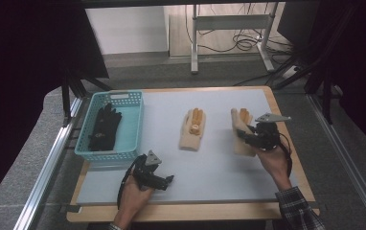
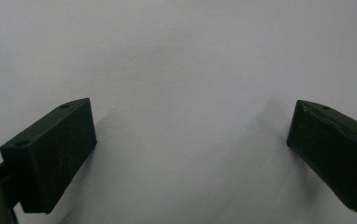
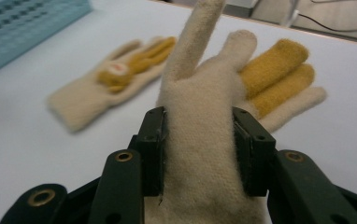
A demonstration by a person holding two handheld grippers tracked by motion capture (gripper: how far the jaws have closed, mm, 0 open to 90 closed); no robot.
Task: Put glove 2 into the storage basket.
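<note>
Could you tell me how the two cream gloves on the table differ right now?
The right glove is pinched between the jaws of the right gripper, while the middle glove lies flat and untouched. The right glove's fingers stick up off the table; the middle glove's rest on it. Both are cream knit with mustard-yellow fingers.

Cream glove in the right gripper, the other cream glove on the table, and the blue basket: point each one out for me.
held cream glove [image 3: 200,140], right gripper view, on its palm between the pads.
lying cream glove [image 1: 192,132], high view, on its palm.
blue basket [image 1: 129,129], high view, on its right wall.
</note>
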